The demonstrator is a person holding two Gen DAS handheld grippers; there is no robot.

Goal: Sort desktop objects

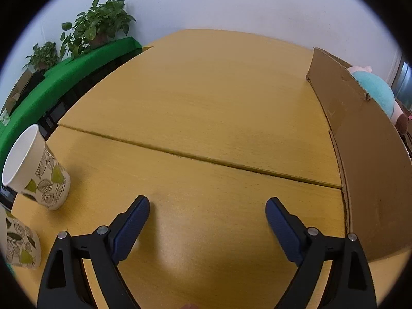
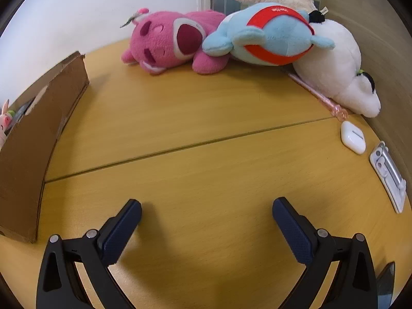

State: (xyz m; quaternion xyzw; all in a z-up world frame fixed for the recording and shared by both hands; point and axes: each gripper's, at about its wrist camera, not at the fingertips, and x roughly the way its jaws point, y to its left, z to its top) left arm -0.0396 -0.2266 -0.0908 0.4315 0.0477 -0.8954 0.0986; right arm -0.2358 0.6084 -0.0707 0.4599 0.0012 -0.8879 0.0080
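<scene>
Right wrist view: hovering with right gripper (image 2: pixel 206 209) wide and empty, well short of pink plush (image 2: pixel 171 42) beyond cardboard box (image 2: pixel 38 139). Probably choosing first pick; next, reaching forward to plush. Left gripper (image 1: pixel 207 209) also wide, holding nothing.

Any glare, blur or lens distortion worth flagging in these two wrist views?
Left wrist view: strong fisheye bending of the table seam, soft sheen on the wood between the open left gripper fingers. Right wrist view: same bending, sharp focus, soft shadows under the right gripper.
</scene>
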